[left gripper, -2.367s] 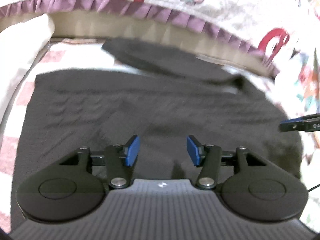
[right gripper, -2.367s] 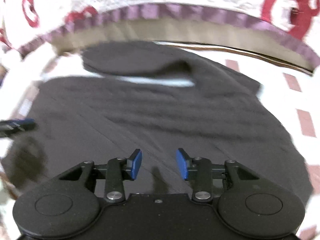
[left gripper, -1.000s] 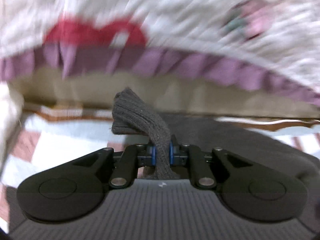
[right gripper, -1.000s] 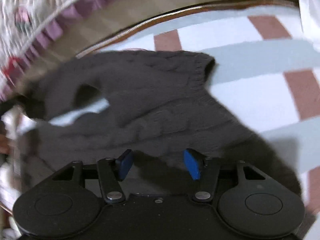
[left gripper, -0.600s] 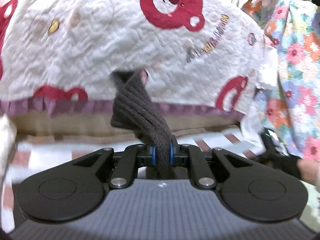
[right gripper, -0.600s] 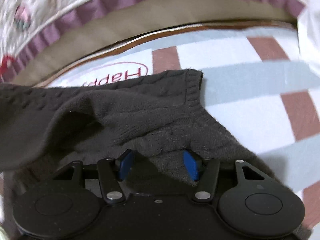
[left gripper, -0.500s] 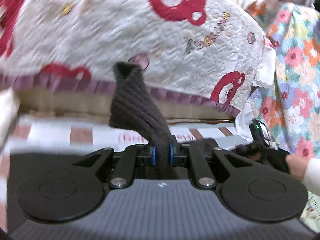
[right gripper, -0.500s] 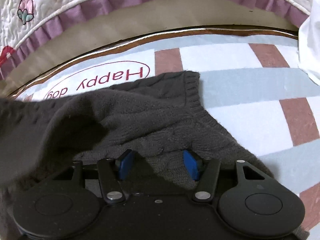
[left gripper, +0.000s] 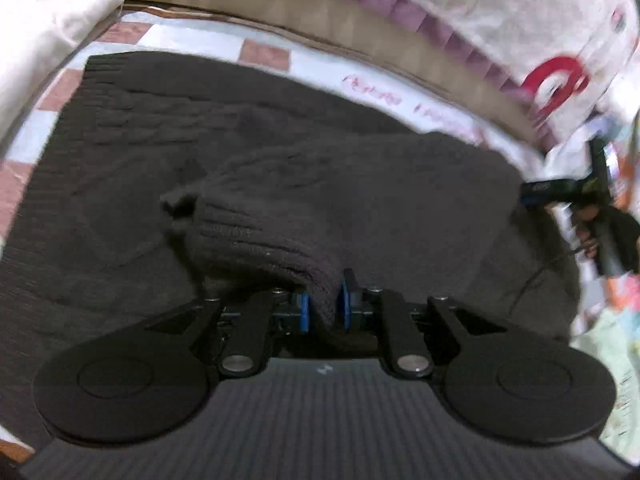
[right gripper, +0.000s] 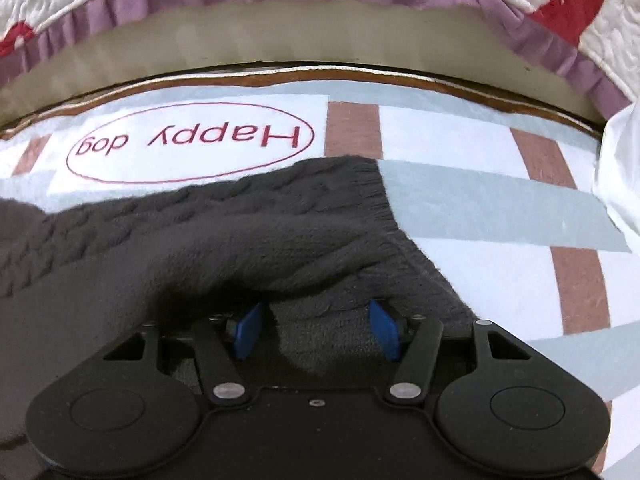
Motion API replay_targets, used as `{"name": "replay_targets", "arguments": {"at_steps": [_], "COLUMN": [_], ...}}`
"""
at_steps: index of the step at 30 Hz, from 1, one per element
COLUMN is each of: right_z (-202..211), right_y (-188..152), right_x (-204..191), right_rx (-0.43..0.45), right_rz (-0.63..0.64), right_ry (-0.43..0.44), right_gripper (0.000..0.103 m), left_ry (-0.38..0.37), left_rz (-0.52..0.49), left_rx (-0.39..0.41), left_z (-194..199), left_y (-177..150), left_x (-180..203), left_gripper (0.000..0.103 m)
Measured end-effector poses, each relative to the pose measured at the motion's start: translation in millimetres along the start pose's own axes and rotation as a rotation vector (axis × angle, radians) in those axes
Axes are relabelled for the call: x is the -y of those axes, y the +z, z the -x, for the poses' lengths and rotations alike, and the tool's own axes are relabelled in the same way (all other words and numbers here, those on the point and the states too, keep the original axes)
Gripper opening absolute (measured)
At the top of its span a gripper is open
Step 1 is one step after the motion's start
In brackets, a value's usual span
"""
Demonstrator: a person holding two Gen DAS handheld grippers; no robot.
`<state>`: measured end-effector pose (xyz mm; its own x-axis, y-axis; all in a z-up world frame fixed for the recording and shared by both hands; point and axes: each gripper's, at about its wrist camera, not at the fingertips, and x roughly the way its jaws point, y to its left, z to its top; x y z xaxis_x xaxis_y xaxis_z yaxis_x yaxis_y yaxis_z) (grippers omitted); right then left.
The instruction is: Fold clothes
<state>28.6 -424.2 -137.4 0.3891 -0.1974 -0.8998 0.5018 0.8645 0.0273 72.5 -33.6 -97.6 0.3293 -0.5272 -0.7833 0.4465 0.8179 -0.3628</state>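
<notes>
A dark grey cable-knit sweater (left gripper: 400,184) lies spread on a checked bedsheet (right gripper: 480,208). My left gripper (left gripper: 324,308) is low over the sweater's body. The ribbed sleeve cuff (left gripper: 248,236) is pinched between its blue pads, and the sleeve is folded across the body. Its jaws are opening, with the knit still filling the gap. My right gripper (right gripper: 316,328) is at the sweater's edge (right gripper: 200,240). Its jaws are wide and widening slightly, fabric bunches over and between the tips, and the pads do not press it. At the right of the left wrist view is a right gripper finger (left gripper: 548,189), held by a hand (left gripper: 608,240).
A white quilt with red bears and a purple frill (right gripper: 560,0) rises along the far side of the bed. A white pillow (left gripper: 52,20) lies at the left and white cloth (right gripper: 624,184) at the right. A "Happy dog" print (right gripper: 188,140) marks the sheet.
My left gripper came down from held high and carried the sleeve across onto the sweater's body. The right gripper shifted only slightly and stayed at the sweater's edge.
</notes>
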Motion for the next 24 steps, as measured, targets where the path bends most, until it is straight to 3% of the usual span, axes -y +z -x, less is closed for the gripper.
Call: {"name": "replay_targets", "arguments": {"at_steps": [2, 3, 4, 8, 12, 16, 18, 20, 22, 24], "right_z": [0, 0, 0, 1, 3, 14, 14, 10, 3, -3], "right_y": [-1, -1, -2, -7, -5, -8, -9, -7, -5, -3], "right_x": [2, 4, 5, 6, 4, -1, -3, -1, 2, 5], "right_rx": [0.013, 0.019, 0.027, 0.050, 0.056, 0.120, 0.121, 0.115, 0.111, 0.114], "right_rz": [-0.006, -0.015, -0.023, 0.003, 0.004, 0.019, 0.039, 0.040, 0.024, 0.001], "right_ry": [0.003, 0.011, 0.023, 0.049, 0.030, 0.062, 0.077, 0.087, 0.093, 0.100], "right_gripper": [0.065, 0.066, 0.069, 0.069, 0.064, 0.027, 0.024, 0.020, 0.020, 0.019], "left_ry": [0.049, 0.048, 0.032, -0.044, -0.009, -0.002, -0.021, -0.070, -0.026, -0.010], "left_rz": [-0.058, -0.089, -0.113, -0.147, -0.164, -0.193, -0.208, -0.225, -0.211, -0.262], "left_rx": [-0.017, -0.035, -0.034, 0.086, 0.189, 0.242, 0.283, 0.241, 0.057, 0.064], "left_z": [-1, -1, 2, 29, 37, 34, 25, 0, -44, -71], "left_y": [-2, -3, -4, 0, 23, 49, 56, 59, 73, 77], "left_x": [5, 9, 11, 15, 14, 22, 30, 46, 67, 88], "left_gripper": [0.030, 0.051, 0.057, 0.057, 0.063, 0.064, 0.070, 0.084, 0.082, 0.083]}}
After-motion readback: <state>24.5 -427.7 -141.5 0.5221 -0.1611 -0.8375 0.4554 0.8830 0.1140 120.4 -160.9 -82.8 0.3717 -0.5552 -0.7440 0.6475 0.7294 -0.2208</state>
